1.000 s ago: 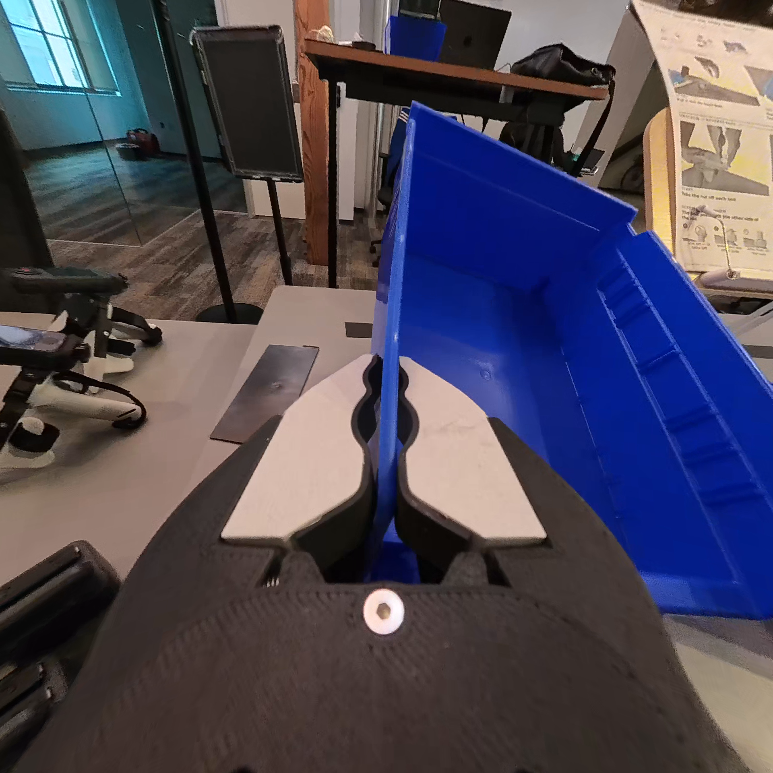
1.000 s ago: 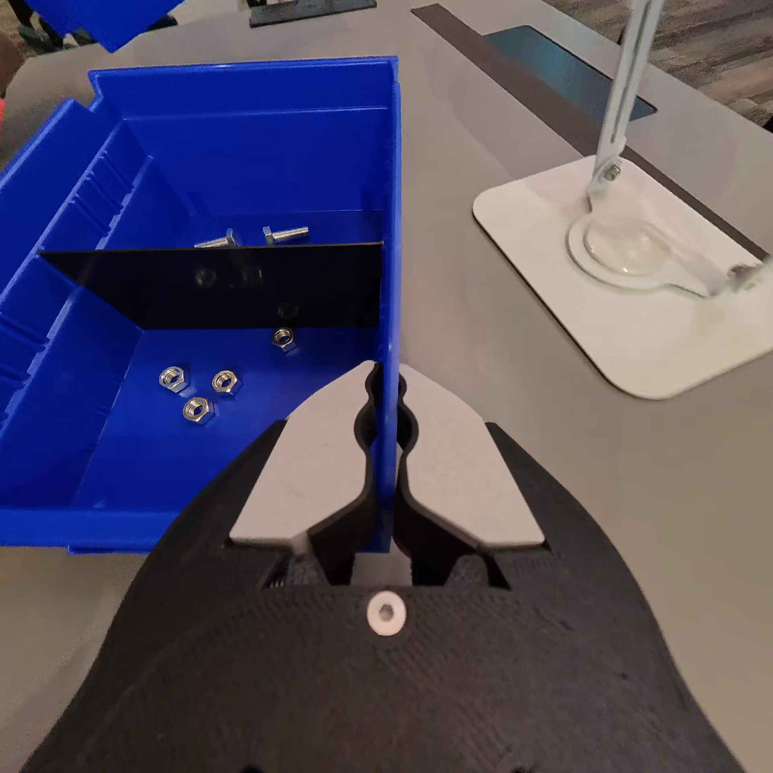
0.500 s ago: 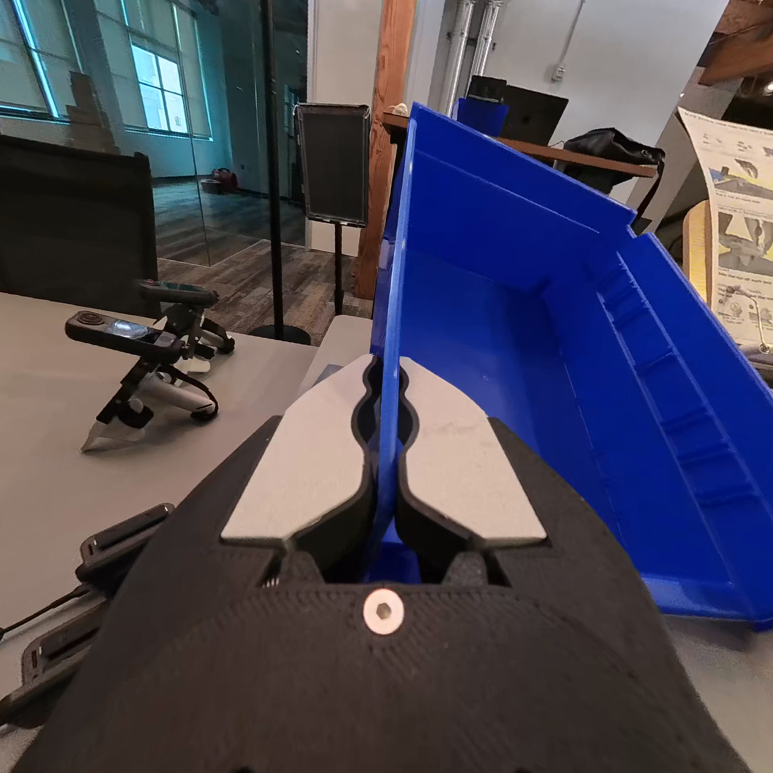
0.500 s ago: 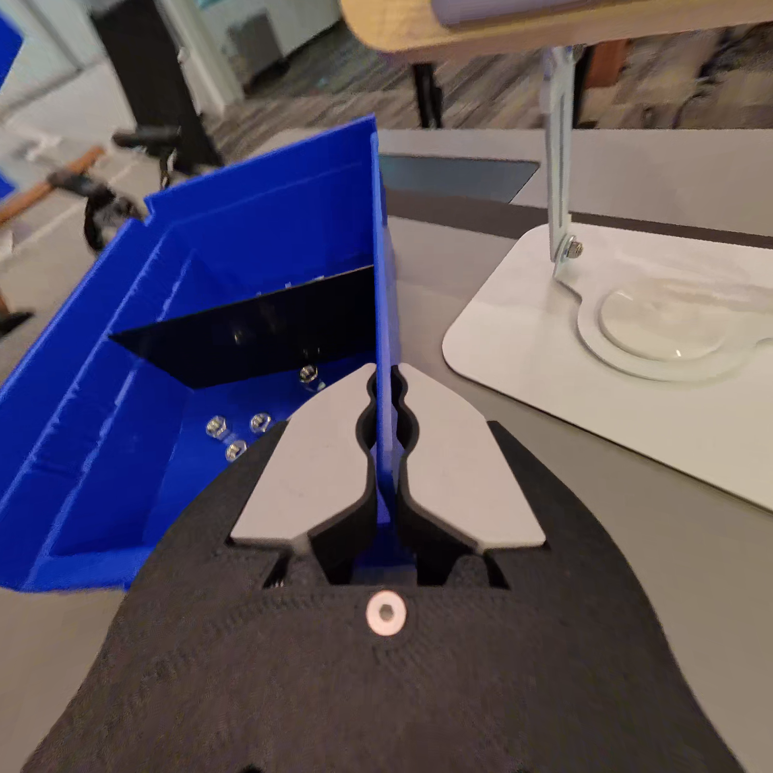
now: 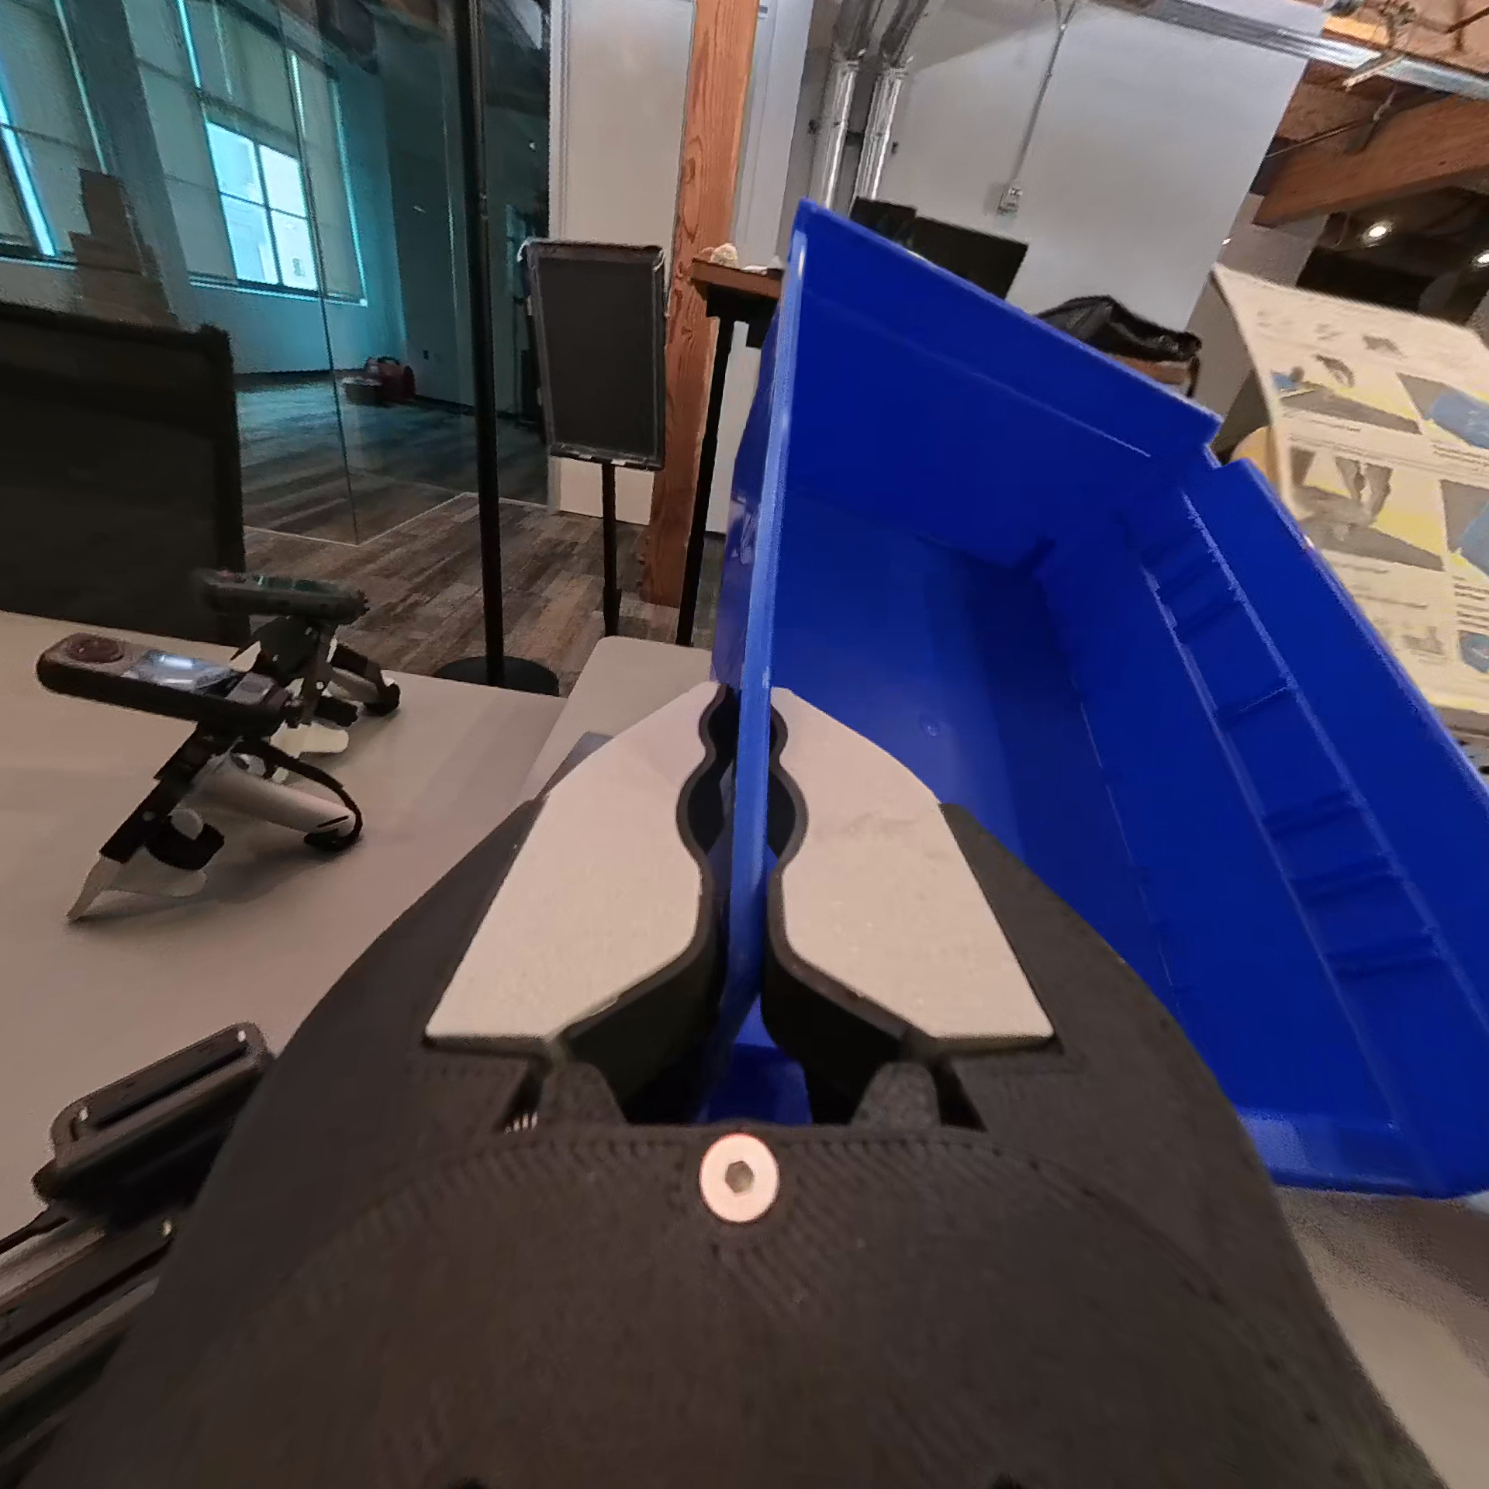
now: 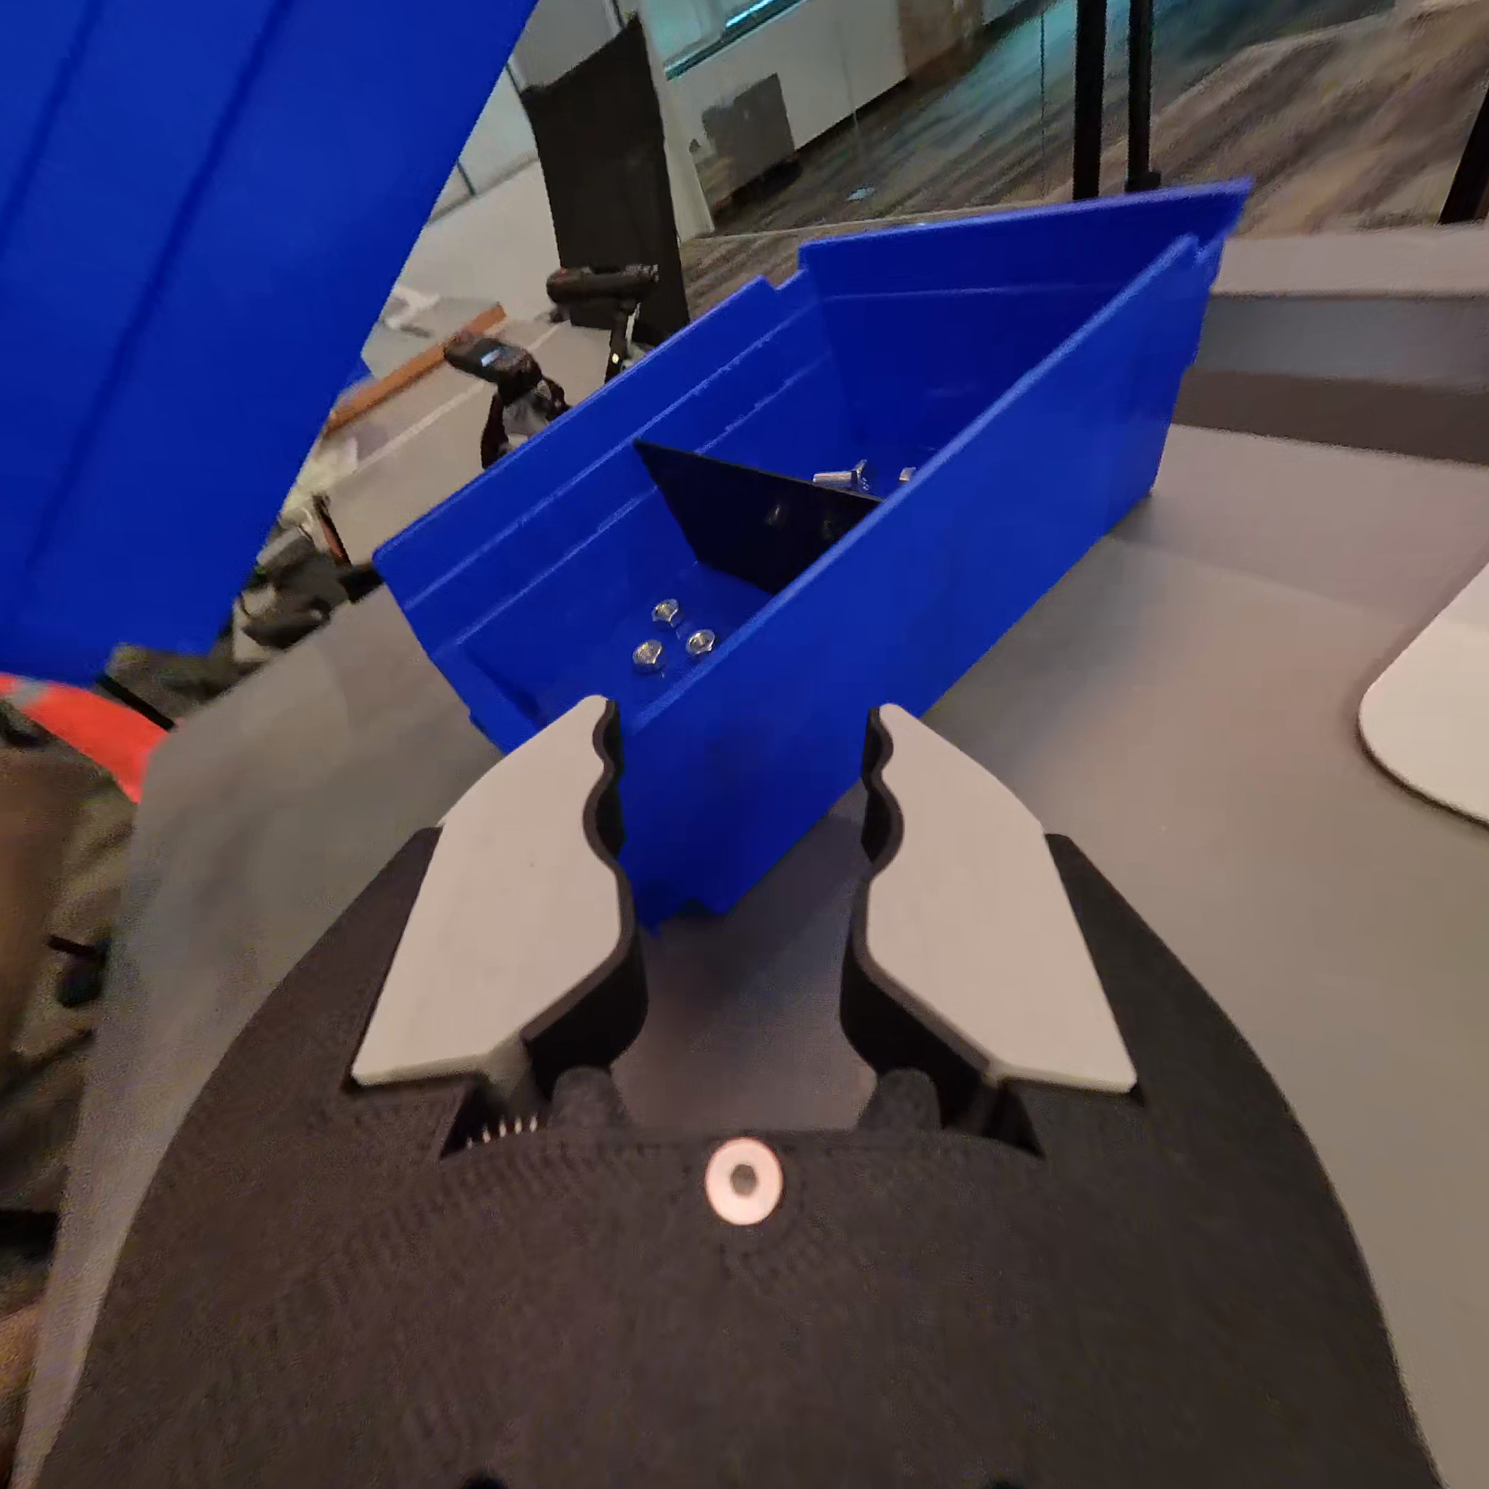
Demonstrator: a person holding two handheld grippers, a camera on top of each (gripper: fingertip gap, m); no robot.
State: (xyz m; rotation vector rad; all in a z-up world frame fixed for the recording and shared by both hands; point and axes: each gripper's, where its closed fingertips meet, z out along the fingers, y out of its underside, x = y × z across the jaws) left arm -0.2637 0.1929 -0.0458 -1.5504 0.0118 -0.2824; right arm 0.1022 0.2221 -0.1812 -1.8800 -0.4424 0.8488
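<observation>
My left gripper [image 5: 745, 709] is shut on the left side wall of an empty blue bin [image 5: 1007, 685] and holds it tilted above the grey table. The same bin shows from below at the top left of the right wrist view [image 6: 201, 282]. My right gripper [image 6: 741, 725] is open and empty, just behind the near corner of a second blue bin [image 6: 926, 564] that rests on the table. That bin has a black divider [image 6: 749, 516], three nuts [image 6: 673, 636] in the near part and bolts [image 6: 846, 477] behind the divider.
Small cameras on stands [image 5: 201, 725] sit on the table to the left. A black device [image 5: 121, 1128] lies at the near left edge. A printed sheet [image 5: 1386, 483] stands at the right. A white base plate [image 6: 1434, 709] lies right of the second bin. Across from one pair of fingers to the other is roughly 40 centimetres.
My right gripper has opened, let go of the second bin's wall and drawn back. The left gripper has lifted and tilted its bin further, still gripping the wall.
</observation>
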